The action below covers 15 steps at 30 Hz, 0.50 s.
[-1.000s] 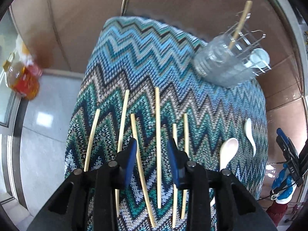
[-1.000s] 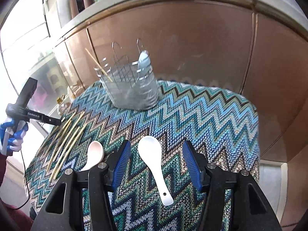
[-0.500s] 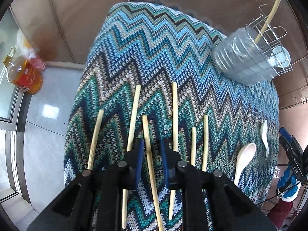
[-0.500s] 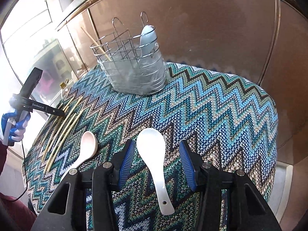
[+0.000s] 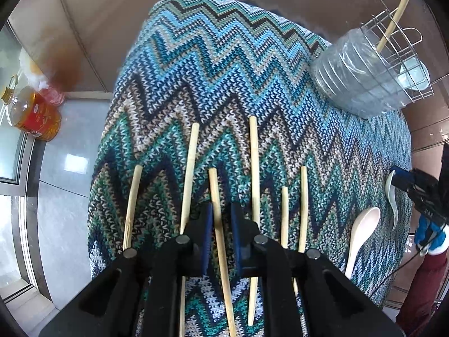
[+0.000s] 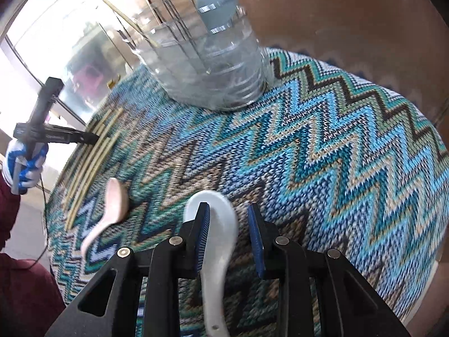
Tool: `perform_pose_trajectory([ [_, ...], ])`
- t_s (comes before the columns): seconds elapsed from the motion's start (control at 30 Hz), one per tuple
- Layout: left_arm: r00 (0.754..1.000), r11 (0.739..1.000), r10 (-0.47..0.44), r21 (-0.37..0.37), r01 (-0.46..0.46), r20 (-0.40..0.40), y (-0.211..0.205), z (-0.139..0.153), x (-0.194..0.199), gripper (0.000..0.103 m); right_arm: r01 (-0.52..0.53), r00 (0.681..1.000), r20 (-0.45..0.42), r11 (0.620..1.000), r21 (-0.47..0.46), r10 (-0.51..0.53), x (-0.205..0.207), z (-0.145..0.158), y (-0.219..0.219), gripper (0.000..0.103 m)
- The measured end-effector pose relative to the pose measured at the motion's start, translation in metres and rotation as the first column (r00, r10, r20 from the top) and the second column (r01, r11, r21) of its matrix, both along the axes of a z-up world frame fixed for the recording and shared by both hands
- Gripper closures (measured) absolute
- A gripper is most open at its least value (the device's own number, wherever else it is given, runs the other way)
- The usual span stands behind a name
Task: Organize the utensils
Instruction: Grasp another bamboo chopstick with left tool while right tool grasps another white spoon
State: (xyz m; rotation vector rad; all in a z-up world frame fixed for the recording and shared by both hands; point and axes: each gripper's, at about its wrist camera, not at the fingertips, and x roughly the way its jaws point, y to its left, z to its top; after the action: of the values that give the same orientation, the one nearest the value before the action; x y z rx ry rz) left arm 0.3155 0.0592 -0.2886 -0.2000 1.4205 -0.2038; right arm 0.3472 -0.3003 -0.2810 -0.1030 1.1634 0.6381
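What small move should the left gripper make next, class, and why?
Probably close the rest of the way on the chopstick. The left gripper already straddles it with narrow gaps on both sides, the stick lies flat on the zigzag cloth, and the wire holder awaits it.

1. The left gripper point(image 5: 219, 226) is held low over the table, its blue-padded fingers point(image 5: 207, 224) narrowed to a slim gap that straddles one chopstick point(image 5: 220, 233).
2. The right gripper point(image 6: 228, 233) tilts forward, jaws parted, a white spoon point(image 6: 217, 241) lying between them against the left pad.
3. A blue-and-white gloved hand point(image 6: 23, 165) grips the left tool's handle.
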Motion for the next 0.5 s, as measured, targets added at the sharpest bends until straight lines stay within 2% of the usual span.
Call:
perform_pose_trajectory([
  [0.2,1.0,1.0,-0.008,0.009,0.008,0.001,-0.003,-0.001,0.002,0.091,-0.137,0.989,-0.059,0.991,-0.014,0.136,0.013,-0.004,0.01,0.076],
  [0.27,1.0,1.0,-0.013,0.012,0.012,0.004,-0.004,-0.001,0.003,0.091,-0.172,0.983,-0.064,0.985,-0.022,0.171,0.012,-0.003,0.013,0.084],
  [0.37,1.0,1.0,-0.018,0.014,0.018,0.009,-0.004,0.0,0.0,0.091,-0.228,0.971,-0.081,0.972,-0.057,0.223,0.007,-0.004,0.025,0.089],
  [0.5,1.0,1.0,-0.022,0.016,0.022,0.015,-0.005,0.0,-0.001,0.094,-0.275,0.961,-0.058,0.956,-0.107,0.27,-0.008,0.0,0.038,0.095],
])
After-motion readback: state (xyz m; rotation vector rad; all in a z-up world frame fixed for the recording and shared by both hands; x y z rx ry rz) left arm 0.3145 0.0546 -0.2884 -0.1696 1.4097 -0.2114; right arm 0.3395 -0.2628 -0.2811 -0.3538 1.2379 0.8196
